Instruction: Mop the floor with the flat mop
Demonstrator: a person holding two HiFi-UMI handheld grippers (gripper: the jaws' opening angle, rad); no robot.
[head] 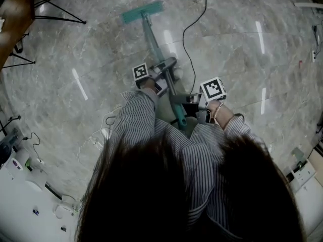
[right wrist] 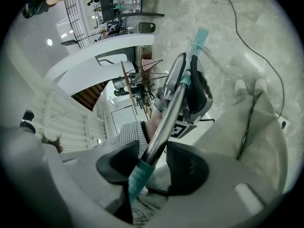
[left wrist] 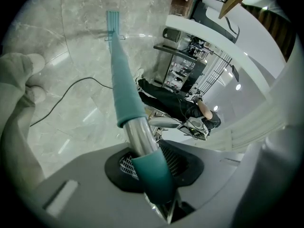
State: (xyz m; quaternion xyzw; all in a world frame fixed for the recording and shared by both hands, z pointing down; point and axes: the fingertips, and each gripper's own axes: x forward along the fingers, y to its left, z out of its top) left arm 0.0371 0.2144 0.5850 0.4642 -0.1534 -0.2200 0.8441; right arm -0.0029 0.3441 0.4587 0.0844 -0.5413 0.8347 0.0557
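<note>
The flat mop's teal head [head: 143, 11] lies on the marble floor ahead of me. Its handle [head: 160, 54] slants back toward my body. My left gripper [head: 168, 68] is shut on the handle at the upper grip. In the left gripper view the left gripper [left wrist: 149, 159] clamps the metal tube just where the teal sleeve [left wrist: 124, 89] ends, and the mop head [left wrist: 113, 20] shows far off. My right gripper [head: 184, 101] holds the handle lower down, near its end. In the right gripper view the right gripper [right wrist: 151, 156] presses its dark pads [right wrist: 116, 163] on the handle.
A black cable [head: 194, 29] snakes over the floor right of the mop. Black chair legs [head: 55, 4] and a wooden table edge [head: 12, 19] stand at the far left. White equipment [head: 25, 185] sits at lower left, a power strip [head: 303, 170] at lower right.
</note>
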